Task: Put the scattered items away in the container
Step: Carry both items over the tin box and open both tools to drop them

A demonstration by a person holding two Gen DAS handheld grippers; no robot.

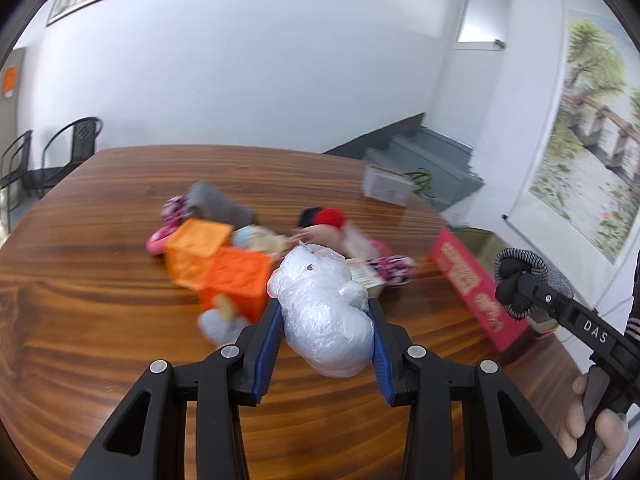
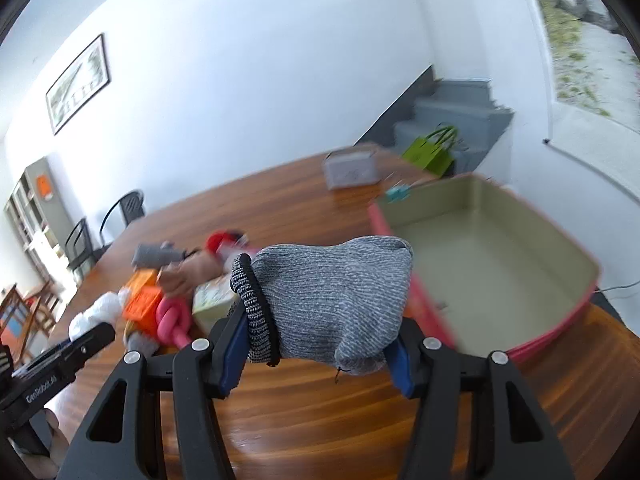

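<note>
My left gripper (image 1: 326, 340) is shut on a crumpled white plastic bag (image 1: 324, 312), held above the wooden table (image 1: 80, 280). My right gripper (image 2: 320, 344) is shut on a grey knit sock (image 2: 332, 296) with a dark cuff, lifted over the table just left of the red box (image 2: 552, 328), whose open beige inside shows. In the left wrist view the right gripper (image 1: 516, 284) with the sock sits at the right, beside the red box (image 1: 468, 280). A pile of scattered items lies mid-table: orange cubes (image 1: 216, 264), a doll with a red hat (image 1: 328, 220), pink patterned shoes (image 1: 392, 268).
A small grey box (image 2: 352, 168) stands at the table's far edge. A green bag (image 2: 432, 152) sits on grey stairs behind. Black chairs (image 1: 72, 152) stand at the left. A pink knotted rope (image 2: 176, 316) and a green carton (image 2: 212, 300) lie in the pile. A person's hand (image 1: 592, 432) grips the right handle.
</note>
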